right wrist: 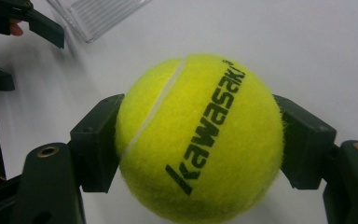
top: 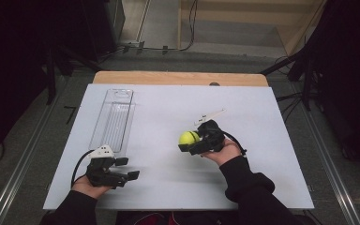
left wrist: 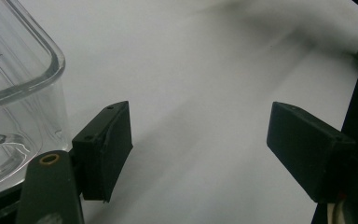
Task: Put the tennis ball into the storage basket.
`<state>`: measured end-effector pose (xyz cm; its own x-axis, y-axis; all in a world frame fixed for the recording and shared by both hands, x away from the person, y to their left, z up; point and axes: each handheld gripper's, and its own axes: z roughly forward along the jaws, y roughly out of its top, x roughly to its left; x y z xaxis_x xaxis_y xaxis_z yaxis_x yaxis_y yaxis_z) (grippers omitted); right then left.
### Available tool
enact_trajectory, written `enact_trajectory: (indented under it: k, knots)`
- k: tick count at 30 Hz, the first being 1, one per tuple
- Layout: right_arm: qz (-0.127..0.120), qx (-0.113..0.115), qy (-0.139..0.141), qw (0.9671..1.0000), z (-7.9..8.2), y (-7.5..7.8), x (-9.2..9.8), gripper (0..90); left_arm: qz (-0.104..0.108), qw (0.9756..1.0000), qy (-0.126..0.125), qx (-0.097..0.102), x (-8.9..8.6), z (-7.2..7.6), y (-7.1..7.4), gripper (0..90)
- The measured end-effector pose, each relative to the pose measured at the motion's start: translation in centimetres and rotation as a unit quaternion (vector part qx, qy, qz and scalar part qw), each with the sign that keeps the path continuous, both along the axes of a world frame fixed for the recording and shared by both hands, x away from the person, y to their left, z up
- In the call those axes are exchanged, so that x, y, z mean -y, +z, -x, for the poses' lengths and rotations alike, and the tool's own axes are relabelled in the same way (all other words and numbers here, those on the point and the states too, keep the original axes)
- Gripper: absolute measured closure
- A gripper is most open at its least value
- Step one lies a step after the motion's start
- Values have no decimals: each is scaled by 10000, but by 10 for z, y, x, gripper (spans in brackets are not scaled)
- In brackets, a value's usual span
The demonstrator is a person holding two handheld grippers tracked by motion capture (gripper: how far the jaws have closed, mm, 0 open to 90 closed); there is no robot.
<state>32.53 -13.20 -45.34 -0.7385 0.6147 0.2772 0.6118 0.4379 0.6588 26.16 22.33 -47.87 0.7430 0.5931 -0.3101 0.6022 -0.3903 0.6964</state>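
Observation:
A yellow tennis ball [top: 188, 137] [right wrist: 200, 135] printed "Kawasaki" is clamped between the jaws of my right gripper [top: 190, 143] [right wrist: 200, 144], right of the white board's middle. It looks lifted slightly off the surface. My left gripper [top: 127, 168] [left wrist: 200, 149] stands open near the board's front left, its jaws wide apart with bare white surface between them. A long clear plastic tray [top: 113, 120] [left wrist: 14, 98] lies just beyond and to the left of the left gripper; its near corner shows beside that gripper's left jaw. The left gripper [right wrist: 23, 37] also appears far off in the right gripper view.
The white board [top: 168, 187] covers a wooden table [top: 178, 78]. Dark stands and cables [top: 168, 47] line the floor around it. The person's sleeves [top: 248, 187] enter from the bottom edge.

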Motion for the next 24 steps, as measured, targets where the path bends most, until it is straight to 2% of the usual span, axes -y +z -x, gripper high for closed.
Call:
enact_trajectory:
  k: [24]
  knots:
    - [-104,16,79,9999,-18,10,-35,242,30,10000,13,25,-1,0,0,227]
